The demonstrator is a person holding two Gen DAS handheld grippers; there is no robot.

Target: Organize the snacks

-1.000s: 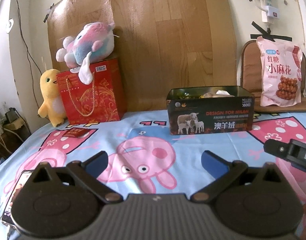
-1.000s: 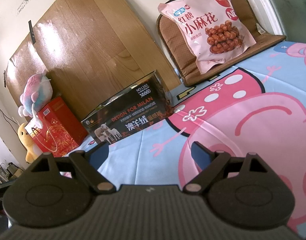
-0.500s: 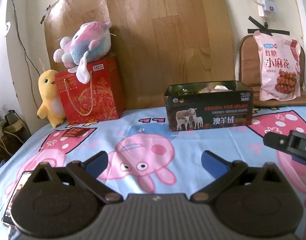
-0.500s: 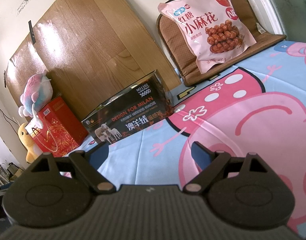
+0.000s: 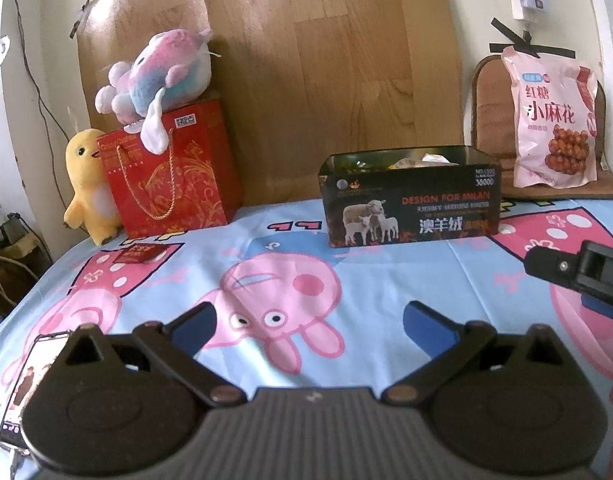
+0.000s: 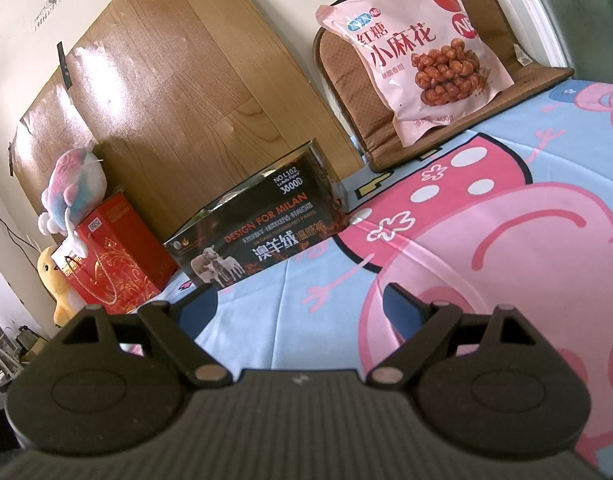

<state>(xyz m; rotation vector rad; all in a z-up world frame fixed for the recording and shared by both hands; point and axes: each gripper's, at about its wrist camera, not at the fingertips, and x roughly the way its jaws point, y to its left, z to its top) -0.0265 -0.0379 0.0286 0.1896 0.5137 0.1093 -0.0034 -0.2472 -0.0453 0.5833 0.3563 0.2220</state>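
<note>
A dark open-topped box (image 5: pixel 410 196) printed with sheep holds several snack packets and stands at the back of the pig-print cloth; it also shows in the right wrist view (image 6: pixel 258 232). A pink bag of twisted snacks (image 5: pixel 550 136) leans on a brown cushion at the right, also in the right wrist view (image 6: pixel 414 52). A small red packet (image 5: pixel 140 253) lies on the cloth at the left. My left gripper (image 5: pixel 308 320) is open and empty, well short of the box. My right gripper (image 6: pixel 300 304) is open and empty over the cloth; its body shows in the left wrist view (image 5: pixel 578 272).
A red gift bag (image 5: pixel 170 172) with a pastel plush toy (image 5: pixel 158 76) on it stands at the back left beside a yellow plush duck (image 5: pixel 86 184). A phone (image 5: pixel 22 384) lies at the near left edge. A wood-pattern sheet (image 5: pixel 326 60) covers the wall.
My left gripper has drawn back a little from the box, so the box and snack bag look smaller. The right gripper has barely moved. Both stay open.
</note>
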